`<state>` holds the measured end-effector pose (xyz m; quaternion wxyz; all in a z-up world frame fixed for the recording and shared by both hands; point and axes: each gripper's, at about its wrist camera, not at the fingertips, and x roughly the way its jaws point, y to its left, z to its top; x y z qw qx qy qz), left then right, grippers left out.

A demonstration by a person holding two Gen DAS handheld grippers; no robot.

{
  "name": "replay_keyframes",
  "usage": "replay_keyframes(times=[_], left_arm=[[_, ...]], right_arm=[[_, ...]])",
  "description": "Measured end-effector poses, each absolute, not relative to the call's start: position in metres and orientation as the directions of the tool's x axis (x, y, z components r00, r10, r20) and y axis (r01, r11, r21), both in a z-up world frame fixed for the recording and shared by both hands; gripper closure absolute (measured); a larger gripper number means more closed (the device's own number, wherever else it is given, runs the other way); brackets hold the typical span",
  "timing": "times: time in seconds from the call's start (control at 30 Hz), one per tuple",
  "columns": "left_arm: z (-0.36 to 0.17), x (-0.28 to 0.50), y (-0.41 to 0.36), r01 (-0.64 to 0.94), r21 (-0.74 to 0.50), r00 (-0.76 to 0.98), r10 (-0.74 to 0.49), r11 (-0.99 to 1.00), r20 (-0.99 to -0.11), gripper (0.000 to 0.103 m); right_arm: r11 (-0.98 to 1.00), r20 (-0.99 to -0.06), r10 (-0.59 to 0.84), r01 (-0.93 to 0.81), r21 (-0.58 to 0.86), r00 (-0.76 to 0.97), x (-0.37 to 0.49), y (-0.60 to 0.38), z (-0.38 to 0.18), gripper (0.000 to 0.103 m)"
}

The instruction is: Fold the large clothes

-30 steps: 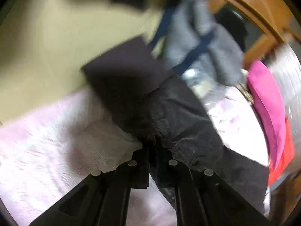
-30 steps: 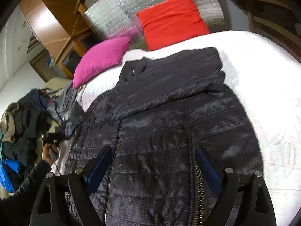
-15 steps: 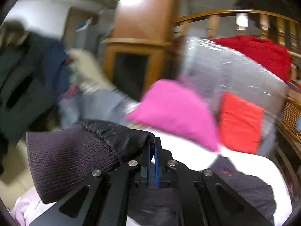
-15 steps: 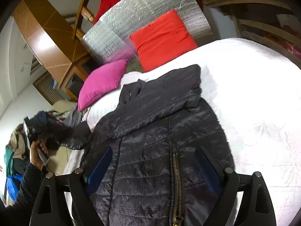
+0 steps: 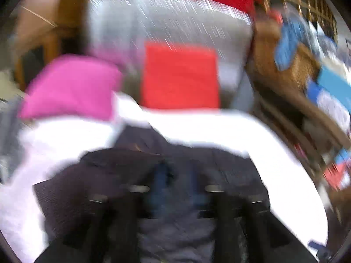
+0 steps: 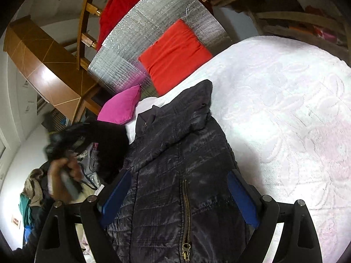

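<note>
Left gripper [image 5: 175, 188]: jaws just opening, sleeve cuff [image 6: 109, 144] loose between, mid-left of frame. Right gripper [image 6: 179, 197]: spread, empty, over jacket [image 6: 182, 164] on bed [image 6: 285, 109]. Risk: sleeve slips off bed edge.

Heavy motion blur in the left wrist view; right wrist view sharp, evenly lit, fisheye-bent edges.

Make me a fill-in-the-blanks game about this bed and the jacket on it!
1. The dark jacket lies on a ____ bed cover.
2. The cushion leaning on the shiny silver sheet is ____.
3. The pink cushion sits beside the jacket's ____.
4. The jacket's zipper is ____ coloured.

Missing words: white; red; collar; brass
</note>
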<state>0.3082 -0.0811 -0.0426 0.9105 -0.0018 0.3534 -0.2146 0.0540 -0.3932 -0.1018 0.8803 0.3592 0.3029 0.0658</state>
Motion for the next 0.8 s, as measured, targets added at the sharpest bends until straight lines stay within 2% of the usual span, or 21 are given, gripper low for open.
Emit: replay_keyframes(times=[0.03,0.1,0.23,0.33,0.43,0.5,0.6,0.7,0.8], left_arm=[[-0.058,0.31,-0.089,0.407,-0.174,0.604,-0.407,0.897,-0.686,0.033],[-0.074,0.304,-0.09,0.405,-0.188,0.567,-0.407,0.895,-0.716,0.033],[-0.074,0.276,-0.056,0.391,-0.257,0.565,-0.451,0.884,-0.691,0.032],[-0.063,0.263,-0.017,0.333,-0.285,0.629,-0.436,0.899,-0.644,0.021],[-0.061,0.248,0.046,0.198,-0.347,0.722,-0.376,0.917,-0.581,0.018],[-0.071,0.241,0.087,0.05,-0.398,0.776,-0.287,0.916,-0.562,0.015],[-0.101,0.244,0.137,-0.123,-0.488,0.771,-0.227,0.864,-0.595,0.015],[-0.12,0.259,0.156,-0.162,-0.504,0.75,-0.227,0.848,-0.621,0.015],[-0.129,0.276,0.16,-0.185,-0.479,0.74,-0.199,0.858,-0.642,0.015]], right_arm=[[0.738,-0.493,0.337,0.1,0.667,0.802,0.054,-0.394,-0.1,0.012],[0.746,-0.497,0.335,0.097,0.659,0.801,0.055,-0.394,-0.098,0.012],[0.773,-0.516,0.325,0.092,0.628,0.793,0.071,-0.388,-0.088,0.012],[0.82,-0.545,0.33,0.052,0.57,0.771,0.094,-0.364,-0.076,0.012],[0.893,-0.591,0.326,-0.034,0.449,0.738,0.128,-0.32,-0.057,0.012],[0.929,-0.612,0.31,-0.093,0.359,0.728,0.151,-0.288,-0.043,0.012],[0.965,-0.669,0.249,-0.236,0.111,0.7,0.195,-0.214,-0.028,0.012],[0.931,-0.702,0.226,-0.362,-0.048,0.676,0.216,-0.158,-0.029,0.012],[0.911,-0.746,0.259,-0.411,-0.021,0.613,0.239,-0.113,-0.041,0.012]])
